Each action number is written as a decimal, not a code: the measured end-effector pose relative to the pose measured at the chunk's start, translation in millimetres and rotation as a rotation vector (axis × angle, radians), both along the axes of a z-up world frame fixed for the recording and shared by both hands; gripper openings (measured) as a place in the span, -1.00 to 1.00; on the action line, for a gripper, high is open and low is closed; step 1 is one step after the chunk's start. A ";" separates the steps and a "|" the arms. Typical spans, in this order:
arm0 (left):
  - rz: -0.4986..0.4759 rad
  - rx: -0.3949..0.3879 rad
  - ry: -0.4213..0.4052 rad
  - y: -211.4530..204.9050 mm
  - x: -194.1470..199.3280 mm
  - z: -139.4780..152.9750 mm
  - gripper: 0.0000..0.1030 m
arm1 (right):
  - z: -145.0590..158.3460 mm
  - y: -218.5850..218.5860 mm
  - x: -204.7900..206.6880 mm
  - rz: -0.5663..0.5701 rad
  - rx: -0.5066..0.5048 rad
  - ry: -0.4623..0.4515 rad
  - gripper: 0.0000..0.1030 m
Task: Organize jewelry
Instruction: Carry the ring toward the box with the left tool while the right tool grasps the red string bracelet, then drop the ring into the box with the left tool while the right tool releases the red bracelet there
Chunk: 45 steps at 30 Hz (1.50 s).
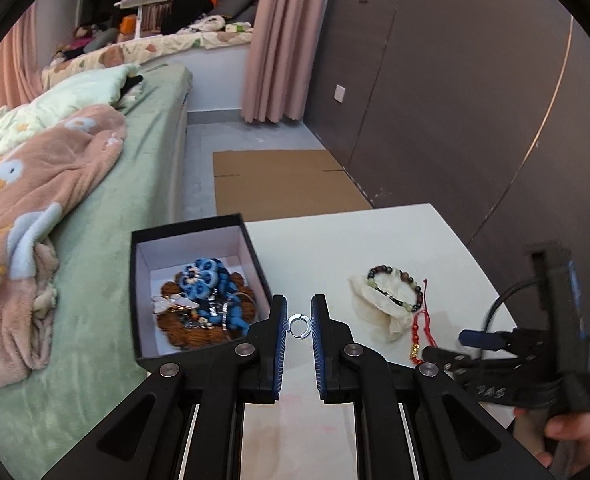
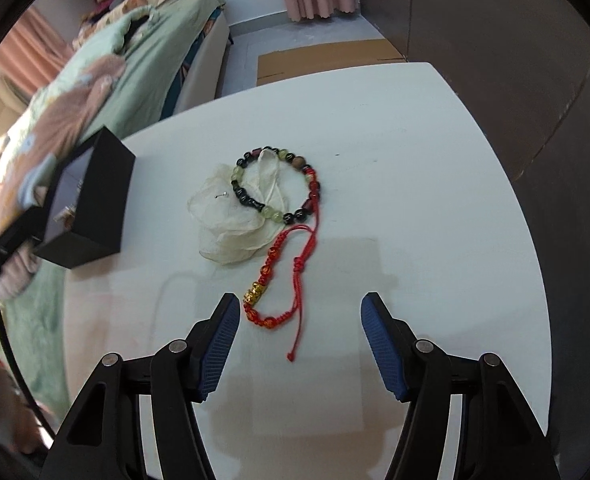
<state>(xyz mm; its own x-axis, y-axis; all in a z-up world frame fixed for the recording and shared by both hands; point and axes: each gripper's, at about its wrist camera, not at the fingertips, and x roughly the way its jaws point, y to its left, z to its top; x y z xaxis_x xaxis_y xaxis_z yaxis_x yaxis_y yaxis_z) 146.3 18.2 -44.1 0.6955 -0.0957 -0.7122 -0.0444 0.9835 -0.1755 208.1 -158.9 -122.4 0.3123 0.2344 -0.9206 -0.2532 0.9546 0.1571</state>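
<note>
The white table (image 2: 415, 160) is lying under both grippers. The black jewelry box (image 1: 199, 240), filled with trinkets, is sitting just left of the left gripper (image 1: 298, 326), which is pinching a small silver ring (image 1: 297, 325). The right gripper (image 2: 299, 316) is hanging spread, the red cord bracelet (image 2: 279, 280) lying between its fingers, the beaded bracelet (image 2: 279, 184) and cream organza pouch (image 2: 223, 220) beyond.

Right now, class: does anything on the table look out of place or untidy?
Yes. The bead bracelet lies across a crumpled pouch, with the red cord bracelet sprawled beside it, touching. All three sit loose on the table, outside the box.
</note>
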 end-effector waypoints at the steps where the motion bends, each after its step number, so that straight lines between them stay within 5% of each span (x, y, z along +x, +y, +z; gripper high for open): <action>1: 0.003 -0.002 -0.002 2.6 -1.2 1.1 -0.76 | -1.8 4.7 -0.5 0.009 -0.020 -0.005 0.23; 9: 0.032 -0.022 -0.012 18.6 -7.2 5.7 -0.75 | -9.7 31.5 -10.4 0.085 -0.147 -0.050 0.15; 12: 0.039 -0.026 -0.018 23.1 -9.8 7.5 -0.75 | -6.7 32.2 -13.5 0.101 -0.140 -0.058 -0.17; 14: 0.043 -0.029 -0.020 25.2 -10.5 8.3 -0.75 | -5.0 31.6 -15.3 0.116 -0.134 -0.056 -0.71; 17: 0.050 -0.038 -0.026 27.7 -11.8 10.5 -0.75 | -3.5 24.2 -14.3 0.121 -0.095 -0.034 -0.83; 35: 0.097 -0.086 -0.048 53.3 3.9 17.2 -0.75 | 42.2 -0.3 9.2 0.079 0.356 -0.023 -0.85; 41: 0.100 -0.235 -0.012 76.1 18.8 9.5 -0.72 | 52.0 20.5 13.2 0.105 0.405 -0.061 -0.85; 43: 0.129 -0.281 0.009 86.0 23.7 5.6 -0.44 | 55.5 27.8 15.0 0.114 0.425 -0.074 -0.85; 45: 0.147 -0.297 0.003 90.9 24.3 5.6 0.38 | 59.1 33.4 15.5 0.124 0.441 -0.088 -0.85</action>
